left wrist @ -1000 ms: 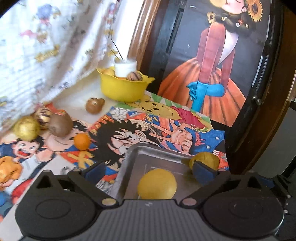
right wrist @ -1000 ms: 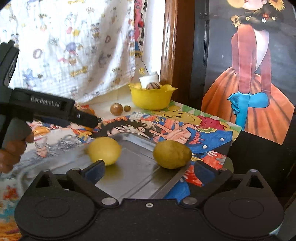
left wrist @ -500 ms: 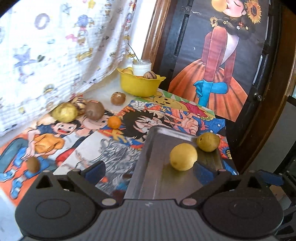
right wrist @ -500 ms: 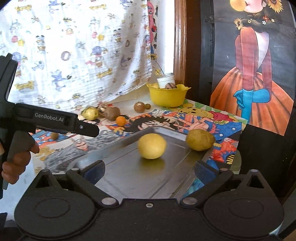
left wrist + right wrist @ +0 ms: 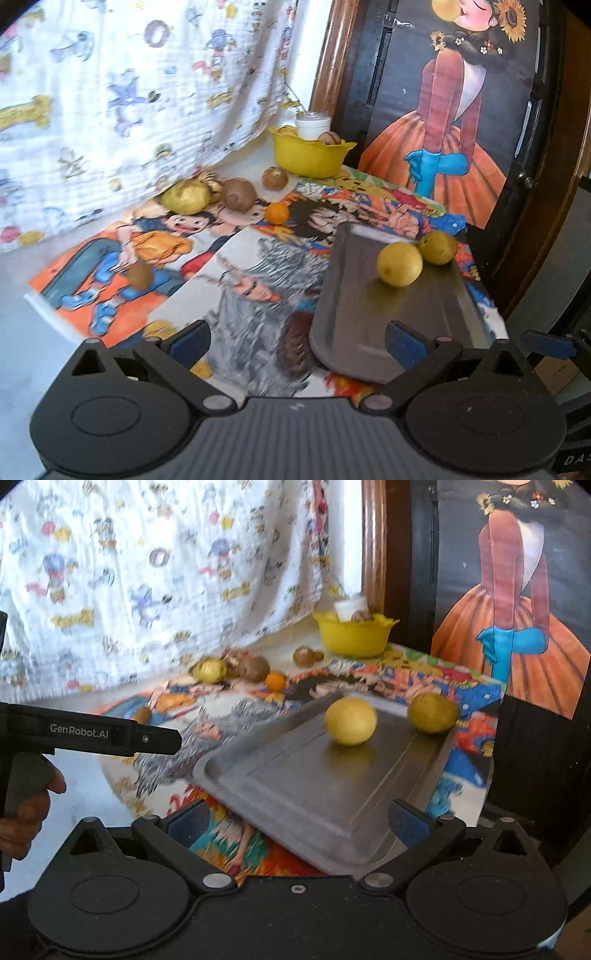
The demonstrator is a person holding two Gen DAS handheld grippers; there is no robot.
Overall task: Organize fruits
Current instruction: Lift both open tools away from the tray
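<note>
The left gripper (image 5: 297,341) occupies the bottom of the left wrist view with its jaws spread wide; nothing sits between them and they touch nothing. The right gripper (image 5: 297,821) fills the bottom of the right wrist view, jaws equally wide and empty, its right fingertip overlapping the near corner of the tray in the picture, though contact cannot be confirmed. Just beyond, at centre right, the metal tray (image 5: 354,325) lies on the illustrated table cover (image 5: 236,295). A yellow lemon (image 5: 399,264) rests on the far part of the tray, and a greenish-yellow fruit (image 5: 438,248) sits at the far right rim, beside the lemon; whether they touch cannot be determined. At left centre a brown kiwi (image 5: 140,276) lies alone on the cover. Further back, at upper centre, a small orange (image 5: 276,213), a second brown fruit (image 5: 239,194), a large yellow fruit (image 5: 185,196) and a round brown fruit (image 5: 274,178) remain loose. At the far edge a yellow bowl (image 5: 308,160) holds further items. Judged status: two fruits are on the tray; about five loose fruits remain to be sorted, so the task appears under halfway complete.
</note>
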